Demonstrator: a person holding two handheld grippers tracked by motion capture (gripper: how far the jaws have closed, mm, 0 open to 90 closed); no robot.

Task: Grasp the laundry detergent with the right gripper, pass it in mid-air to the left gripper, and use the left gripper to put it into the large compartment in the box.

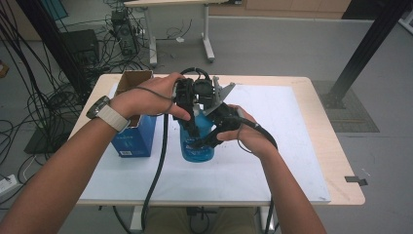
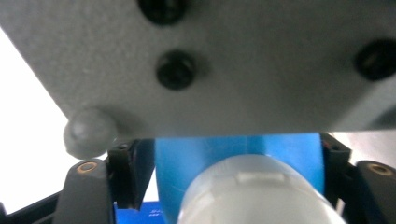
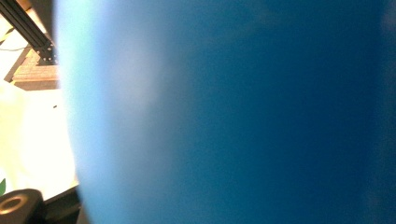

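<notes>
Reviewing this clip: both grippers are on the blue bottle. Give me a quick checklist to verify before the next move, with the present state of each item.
1. Blue bottle upright on the white mat: ok.
2. Right gripper clamped on the bottle's body: ok.
3. Left gripper over the bottle's top, white cap between its jaws: ok.
4. Left pads pressing the cap: cannot tell.
5. Blue box standing apart from the bottle: ok.
</notes>
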